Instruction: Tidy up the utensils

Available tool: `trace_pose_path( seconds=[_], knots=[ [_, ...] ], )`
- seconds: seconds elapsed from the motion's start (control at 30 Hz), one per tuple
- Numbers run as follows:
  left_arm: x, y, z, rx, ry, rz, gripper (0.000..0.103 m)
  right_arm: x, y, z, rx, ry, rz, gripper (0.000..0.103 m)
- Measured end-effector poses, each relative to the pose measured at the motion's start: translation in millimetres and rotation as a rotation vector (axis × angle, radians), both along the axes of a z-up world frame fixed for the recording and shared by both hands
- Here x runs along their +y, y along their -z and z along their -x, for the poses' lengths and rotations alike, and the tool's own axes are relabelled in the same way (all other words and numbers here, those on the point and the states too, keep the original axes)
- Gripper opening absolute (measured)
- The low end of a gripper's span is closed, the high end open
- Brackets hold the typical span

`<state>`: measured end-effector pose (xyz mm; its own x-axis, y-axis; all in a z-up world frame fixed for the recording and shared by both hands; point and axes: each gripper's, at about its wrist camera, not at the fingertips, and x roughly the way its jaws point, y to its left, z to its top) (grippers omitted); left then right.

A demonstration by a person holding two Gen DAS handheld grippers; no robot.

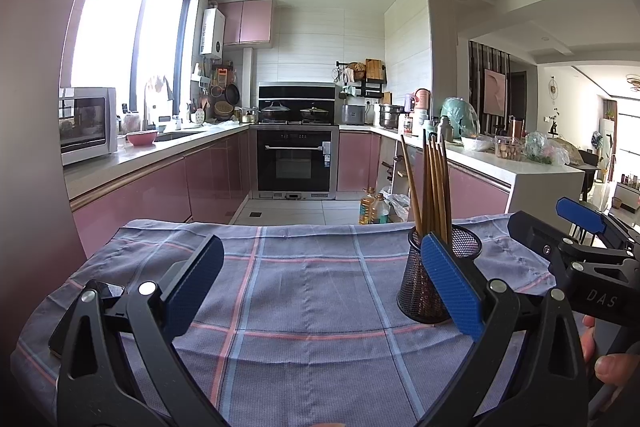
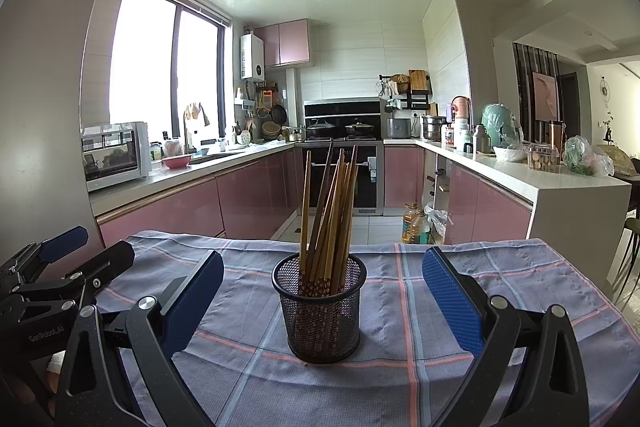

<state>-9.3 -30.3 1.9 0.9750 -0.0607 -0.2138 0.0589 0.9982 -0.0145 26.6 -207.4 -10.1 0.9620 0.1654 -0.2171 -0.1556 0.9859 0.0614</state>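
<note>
A black mesh holder stands upright on the checked cloth, with several wooden chopsticks standing in it. My right gripper is open and empty, its blue pads to either side of the holder and a little nearer to me. My left gripper is open and empty over the cloth; the holder with its chopsticks stands just behind its right pad. The right gripper shows at the right edge of the left wrist view, the left gripper at the left edge of the right wrist view.
The cloth covers a small table whose far edge drops to the kitchen floor. A dark phone-like object lies at the cloth's left edge. Pink cabinets and counters run along both sides, with an oven at the back.
</note>
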Motion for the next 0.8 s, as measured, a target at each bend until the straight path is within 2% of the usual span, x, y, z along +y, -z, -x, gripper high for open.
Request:
trace_pose_path(
  seconds=[0.8],
  knots=[
    [-0.9, 0.7, 0.3, 0.0, 0.001, -0.003, 0.097, 1.3, -1.3, -0.3, 0.0, 0.0, -0.002, 0.096]
  ],
)
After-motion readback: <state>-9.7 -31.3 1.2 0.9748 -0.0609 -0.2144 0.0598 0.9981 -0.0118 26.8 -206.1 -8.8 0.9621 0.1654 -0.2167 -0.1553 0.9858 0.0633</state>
